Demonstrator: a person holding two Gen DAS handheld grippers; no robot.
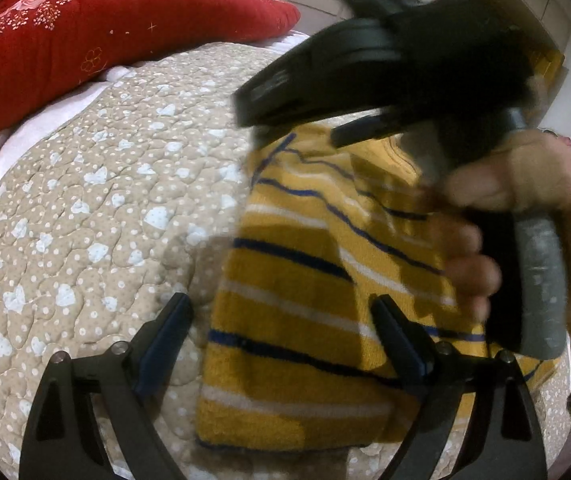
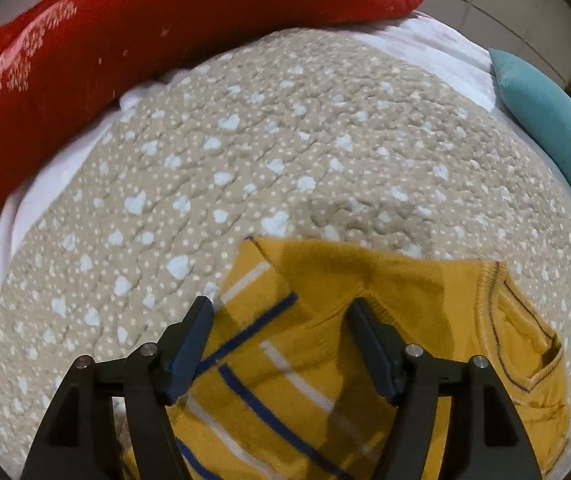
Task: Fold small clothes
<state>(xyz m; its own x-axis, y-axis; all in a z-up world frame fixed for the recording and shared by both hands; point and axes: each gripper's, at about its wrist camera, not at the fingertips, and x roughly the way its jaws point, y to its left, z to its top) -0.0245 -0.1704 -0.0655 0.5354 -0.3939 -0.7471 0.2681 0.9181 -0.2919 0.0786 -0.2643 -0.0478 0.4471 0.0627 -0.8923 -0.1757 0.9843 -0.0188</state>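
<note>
A small mustard-yellow knit top [image 1: 293, 312] with blue and white stripes lies partly folded on the quilt. My left gripper [image 1: 281, 312] is open and empty, its jaws spread above the garment's left edge. The right gripper's body [image 1: 385, 64] and the hand holding it hover over the garment's far right part in the left wrist view. In the right wrist view the garment [image 2: 325, 360] shows its plain yellow shoulder and V-neck at the right. My right gripper [image 2: 281, 320] is open and empty just above it.
A beige quilt [image 2: 285, 152] with pale blue hearts covers the bed. A red pillow [image 2: 105, 40] lies along the far left, over a white sheet [image 2: 437, 48]. A teal cushion [image 2: 549, 120] sits at the far right. Tiled wall behind.
</note>
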